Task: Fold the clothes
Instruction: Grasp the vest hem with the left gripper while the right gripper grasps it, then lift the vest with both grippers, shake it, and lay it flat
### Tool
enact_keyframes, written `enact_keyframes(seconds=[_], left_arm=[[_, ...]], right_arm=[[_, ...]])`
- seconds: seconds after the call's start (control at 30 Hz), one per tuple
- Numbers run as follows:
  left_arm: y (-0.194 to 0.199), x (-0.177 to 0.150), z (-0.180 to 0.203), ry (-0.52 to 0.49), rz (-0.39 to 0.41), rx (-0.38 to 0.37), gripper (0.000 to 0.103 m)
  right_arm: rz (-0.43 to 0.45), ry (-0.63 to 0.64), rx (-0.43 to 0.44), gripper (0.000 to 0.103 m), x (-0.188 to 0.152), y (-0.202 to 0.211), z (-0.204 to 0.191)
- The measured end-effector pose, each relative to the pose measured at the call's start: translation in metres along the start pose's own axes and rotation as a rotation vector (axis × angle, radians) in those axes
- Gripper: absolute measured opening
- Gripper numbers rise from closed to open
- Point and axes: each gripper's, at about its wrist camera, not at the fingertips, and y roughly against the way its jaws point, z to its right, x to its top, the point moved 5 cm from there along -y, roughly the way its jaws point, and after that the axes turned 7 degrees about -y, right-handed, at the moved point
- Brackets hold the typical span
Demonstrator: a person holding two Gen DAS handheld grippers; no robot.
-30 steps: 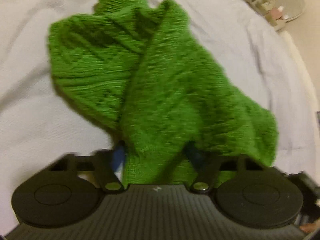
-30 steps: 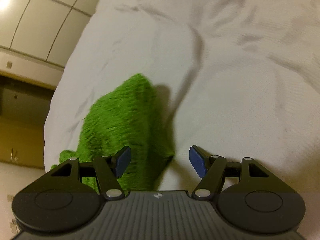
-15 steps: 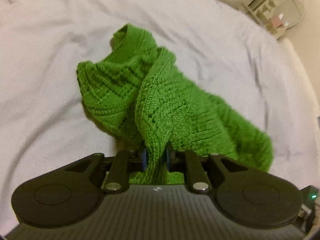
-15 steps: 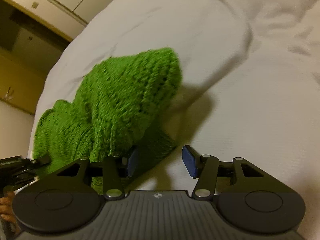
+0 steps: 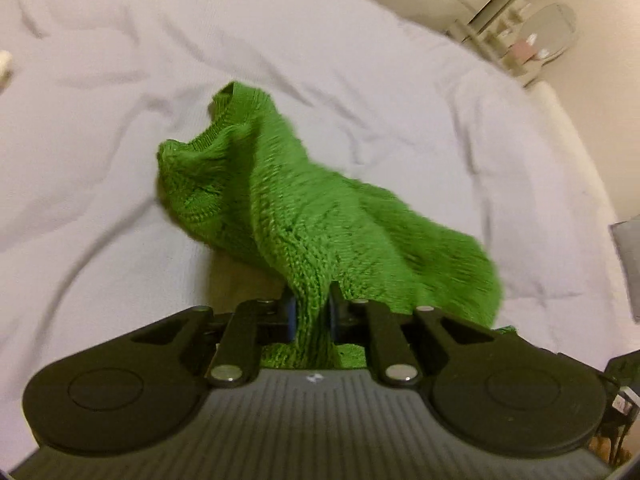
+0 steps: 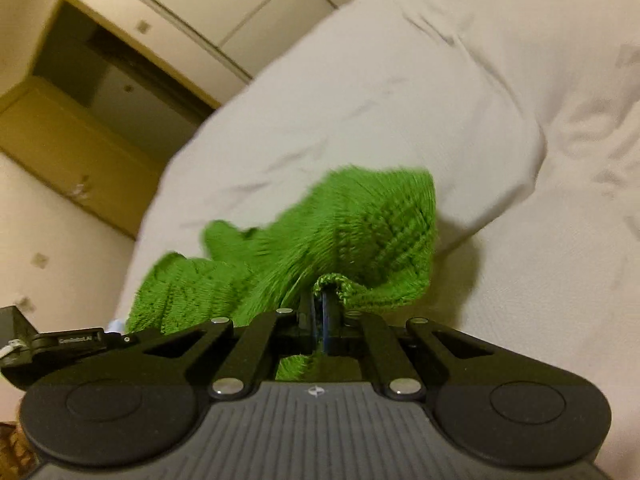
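A green knitted garment (image 5: 304, 216) hangs crumpled above the white bed sheet (image 5: 120, 80). My left gripper (image 5: 311, 314) is shut on a bunched fold of it, and the knit trails forward and to the right. In the right wrist view the same green garment (image 6: 352, 236) stretches left from my right gripper (image 6: 320, 312), which is shut on a ribbed edge of it. The ribbed neck opening (image 5: 228, 120) points away from the left gripper. The far end of the left gripper (image 6: 60, 340) shows at the lower left of the right wrist view.
White rumpled bedding (image 6: 480, 100) fills most of both views. A small table with items (image 5: 532, 44) stands beyond the bed's far right corner. A cream wall and a wooden door frame (image 6: 80, 120) lie past the bed's left edge.
My right gripper went from open to shut on the garment's edge. The left gripper closed on a fold and lifted, and the garment rose off the sheet and stretched between the two.
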Motion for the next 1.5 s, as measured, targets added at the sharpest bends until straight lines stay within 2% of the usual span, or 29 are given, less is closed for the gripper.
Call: enact_keyframes(seconds=[0.07,0.13,0.2,0.27,0.3,0.33,0.37,0.4,0.43,0.47,0.53,0.6,0.67,0.7,0.77,0.83,0.9,0.93,1.0,1.2,1.23,1.3,1.43,1.47,1.5], left_arm=[[0.030,-0.025,0.000,0.027,-0.020,0.031,0.011],[0.042,-0.061,-0.010,0.079,-0.086,0.089,0.012],[0.048,-0.101,-0.023,0.129,-0.168,0.158,0.016],[0.046,-0.132,-0.036,0.171,-0.238,0.196,0.014],[0.045,-0.145,-0.042,0.196,-0.257,0.205,0.015],[0.044,-0.157,-0.048,0.221,-0.276,0.213,0.015],[0.045,-0.165,-0.052,0.247,-0.265,0.217,0.019],[0.045,-0.167,-0.057,0.273,-0.244,0.219,0.029],[0.045,-0.169,-0.062,0.298,-0.223,0.221,0.034],[0.042,-0.170,-0.066,0.316,-0.201,0.226,0.039],[0.038,-0.167,-0.076,0.344,-0.156,0.225,0.043],[0.028,-0.165,-0.083,0.369,-0.133,0.209,0.053],[0.018,-0.164,-0.091,0.393,-0.112,0.191,0.061],[0.013,-0.165,-0.093,0.406,-0.106,0.176,0.062],[0.002,-0.168,-0.097,0.438,-0.097,0.135,0.060],[-0.012,-0.168,-0.097,0.492,-0.093,0.079,0.051],[-0.024,-0.166,-0.092,0.472,-0.118,0.069,0.033],[-0.027,-0.164,-0.088,0.438,-0.133,0.077,0.030],[-0.030,-0.161,-0.084,0.400,-0.155,0.087,0.029],[-0.030,-0.160,-0.097,0.438,-0.183,0.064,0.031],[-0.032,-0.160,-0.097,0.439,-0.187,0.061,0.032],[-0.040,-0.159,-0.096,0.423,-0.199,0.060,0.032],[-0.051,-0.158,-0.096,0.406,-0.214,0.050,0.032],[-0.051,-0.156,-0.096,0.399,-0.216,0.047,0.027],[-0.050,-0.155,-0.096,0.391,-0.218,0.045,0.015]], right_arm=[[-0.055,0.009,0.010,0.003,-0.011,0.032,-0.004],[-0.139,0.013,-0.001,0.003,-0.028,0.059,-0.003],[-0.260,0.014,-0.052,0.003,-0.053,0.072,0.008],[-0.356,-0.024,-0.152,0.015,-0.077,0.077,0.030],[-0.394,-0.048,-0.197,0.017,-0.087,0.077,0.041],[-0.402,-0.070,-0.218,0.020,-0.092,0.075,0.048],[-0.392,-0.087,-0.218,0.026,-0.094,0.074,0.053],[-0.380,-0.101,-0.216,0.031,-0.095,0.072,0.056],[-0.364,-0.106,-0.205,0.047,-0.092,0.066,0.057],[-0.344,-0.100,-0.195,0.055,-0.089,0.060,0.058],[-0.314,-0.082,-0.167,0.055,-0.087,0.048,0.059],[-0.300,-0.085,-0.147,0.056,-0.086,0.034,0.066],[-0.294,-0.131,-0.119,0.056,-0.088,0.020,0.071],[-0.290,-0.156,-0.103,0.056,-0.091,0.014,0.075],[-0.284,-0.229,-0.062,0.061,-0.097,0.002,0.084],[-0.260,-0.333,-0.025,0.061,-0.101,-0.006,0.096],[-0.237,-0.437,0.009,0.062,-0.104,-0.012,0.106],[-0.230,-0.474,0.019,0.062,-0.104,-0.014,0.110],[-0.235,-0.462,0.001,0.061,-0.102,-0.019,0.109],[-0.216,-0.425,-0.038,0.061,-0.096,-0.007,0.110],[-0.212,-0.425,-0.041,0.057,-0.096,-0.005,0.111],[-0.198,-0.458,-0.026,0.054,-0.098,-0.005,0.117],[-0.200,-0.429,0.002,0.057,-0.098,-0.025,0.110],[-0.203,-0.412,-0.002,0.052,-0.098,-0.031,0.105],[-0.204,-0.388,-0.012,0.040,-0.096,-0.036,0.100]])
